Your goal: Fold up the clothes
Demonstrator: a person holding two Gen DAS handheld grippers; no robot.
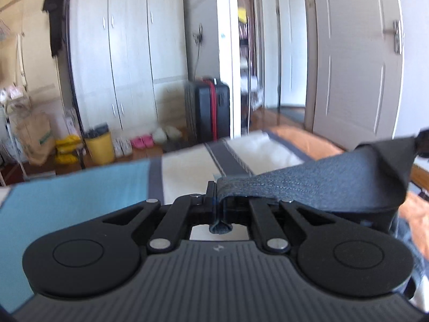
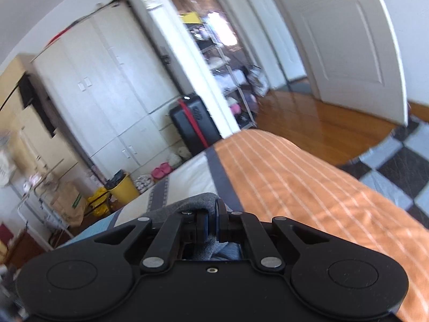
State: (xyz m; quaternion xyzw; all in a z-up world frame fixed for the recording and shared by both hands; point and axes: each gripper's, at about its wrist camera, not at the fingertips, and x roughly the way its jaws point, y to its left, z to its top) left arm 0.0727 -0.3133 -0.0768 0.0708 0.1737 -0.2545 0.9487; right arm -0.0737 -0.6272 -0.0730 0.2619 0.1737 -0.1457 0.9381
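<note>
A dark grey-blue denim garment [image 1: 321, 179] is stretched in the air above the bed. My left gripper [image 1: 218, 187] is shut on one edge of it, and the cloth hangs down between the jaws. From there the denim runs rightward to a raised corner [image 1: 396, 155], where a dark part shows at the frame edge. In the right wrist view my right gripper [image 2: 213, 209] is shut on a grey fold of the same garment [image 2: 198, 200], which bulges just over the jaws.
The bed [image 1: 187, 169] below has blue, cream and orange striped panels [image 2: 281, 177]. Beyond it stand white wardrobes [image 1: 120, 53], a dark suitcase [image 1: 211, 110], a yellow bin [image 1: 100, 147], shoes on the wood floor, and an open white door [image 1: 356, 61].
</note>
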